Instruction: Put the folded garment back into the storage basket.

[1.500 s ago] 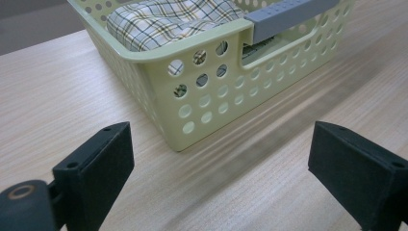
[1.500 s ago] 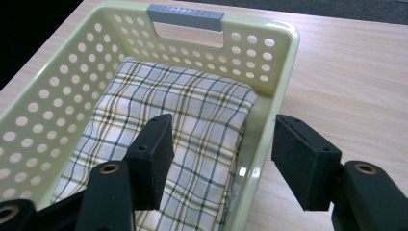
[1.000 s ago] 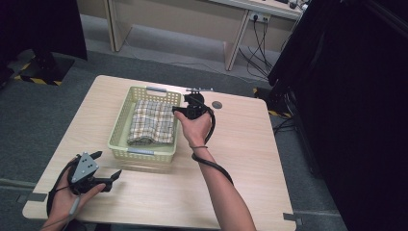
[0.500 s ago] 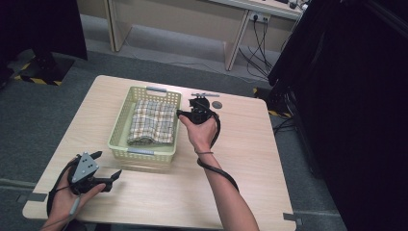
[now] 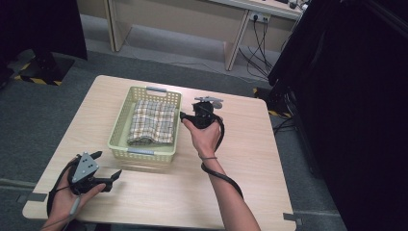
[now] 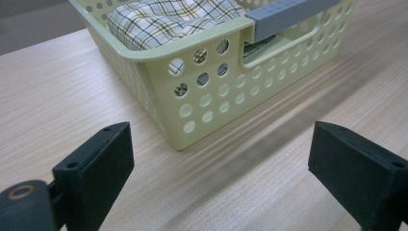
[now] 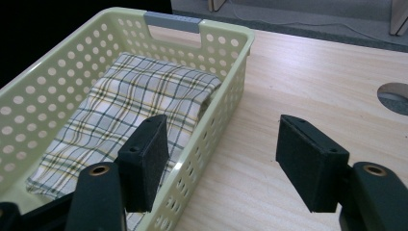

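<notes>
Wooden table (image 5: pixel 250 159) bearing a perforated basket (image 5: pixel 120 130) with a folded checked cloth (image 5: pixel 153 121) inside: the right gripper (image 7: pixel 219 159), jaws spread and empty, straddles the basket's near rim, which a careless descent could strike, while the left gripper (image 6: pixel 216 159), likewise agape, faces the basket's corner.

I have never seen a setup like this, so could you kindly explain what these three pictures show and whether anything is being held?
A person sits at a light wooden table holding a black two-jaw hand gripper in each hand. The overhead picture shows the left gripper near the table's front edge and the right gripper beside a pale green perforated plastic basket. The other two pictures come from cameras riding on each gripper. A folded checked cloth lies inside the basket. Both grippers are open and hold nothing.
</notes>
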The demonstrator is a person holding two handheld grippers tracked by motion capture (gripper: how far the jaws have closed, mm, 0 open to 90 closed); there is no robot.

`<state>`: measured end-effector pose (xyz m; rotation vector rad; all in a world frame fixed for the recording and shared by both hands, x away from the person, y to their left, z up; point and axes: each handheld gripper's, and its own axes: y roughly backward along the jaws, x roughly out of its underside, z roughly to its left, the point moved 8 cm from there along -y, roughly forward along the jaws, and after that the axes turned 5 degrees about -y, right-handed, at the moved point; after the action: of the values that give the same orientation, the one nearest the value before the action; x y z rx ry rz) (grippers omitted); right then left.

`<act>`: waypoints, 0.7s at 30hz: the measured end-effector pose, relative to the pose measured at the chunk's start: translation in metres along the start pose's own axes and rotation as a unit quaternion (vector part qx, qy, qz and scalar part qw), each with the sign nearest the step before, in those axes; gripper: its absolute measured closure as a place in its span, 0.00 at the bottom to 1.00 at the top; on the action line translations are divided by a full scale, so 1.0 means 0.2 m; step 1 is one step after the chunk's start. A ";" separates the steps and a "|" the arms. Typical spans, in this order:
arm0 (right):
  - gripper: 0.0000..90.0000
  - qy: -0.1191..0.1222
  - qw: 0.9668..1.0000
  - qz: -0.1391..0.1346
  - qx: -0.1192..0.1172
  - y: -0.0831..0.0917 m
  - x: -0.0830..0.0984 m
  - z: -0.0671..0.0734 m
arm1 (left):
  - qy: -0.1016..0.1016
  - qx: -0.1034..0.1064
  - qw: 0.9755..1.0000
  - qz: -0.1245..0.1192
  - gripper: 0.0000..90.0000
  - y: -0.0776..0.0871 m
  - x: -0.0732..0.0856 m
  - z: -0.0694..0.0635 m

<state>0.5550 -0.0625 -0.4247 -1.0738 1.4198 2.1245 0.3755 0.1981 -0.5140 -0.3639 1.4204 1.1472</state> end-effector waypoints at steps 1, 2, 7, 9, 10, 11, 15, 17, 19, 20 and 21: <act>0.39 0.004 1.000 -0.001 0.000 0.00 0.00 0.00 | 0.000 0.000 1.000 0.000 0.09 0.00 0.00 0.00; 0.39 0.002 1.000 0.000 -0.001 0.00 0.01 0.00 | 0.000 0.000 1.000 0.000 0.09 0.00 0.00 0.00; 0.37 0.007 1.000 0.000 0.000 0.02 0.03 -0.02 | -0.001 0.000 1.000 0.001 0.09 0.00 0.00 0.00; 0.36 0.011 1.000 0.000 0.003 0.03 0.04 -0.03 | -0.001 0.000 1.000 0.001 0.09 0.00 0.00 0.00; 0.36 0.011 1.000 0.001 0.004 0.03 0.05 -0.03 | -0.001 0.000 1.000 0.001 0.09 0.00 0.00 0.00; 0.35 0.010 1.000 0.001 0.004 0.03 0.05 -0.03 | -0.001 0.000 1.000 0.001 0.09 0.00 0.00 0.00; 0.33 0.009 1.000 0.003 0.005 0.05 0.06 -0.05 | -0.001 0.000 1.000 0.001 0.09 0.00 0.00 0.00; 0.32 0.011 1.000 0.003 0.009 0.05 0.07 -0.06 | -0.001 0.000 1.000 0.001 0.09 0.00 0.00 0.00; 0.31 0.010 1.000 0.007 0.011 0.06 0.08 -0.07 | -0.001 0.000 1.000 0.001 0.09 0.00 0.00 0.00; 0.31 0.012 1.000 0.009 0.016 0.06 0.08 -0.07 | -0.001 0.000 1.000 0.001 0.09 0.00 0.00 0.00; 0.30 0.010 1.000 0.008 0.020 0.07 0.09 -0.08 | -0.001 0.000 1.000 0.001 0.09 0.00 0.00 0.00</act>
<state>0.5406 -0.0842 -0.4325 -1.0759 1.4781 2.0930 0.3755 0.1982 -0.5140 -0.3625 1.4191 1.1489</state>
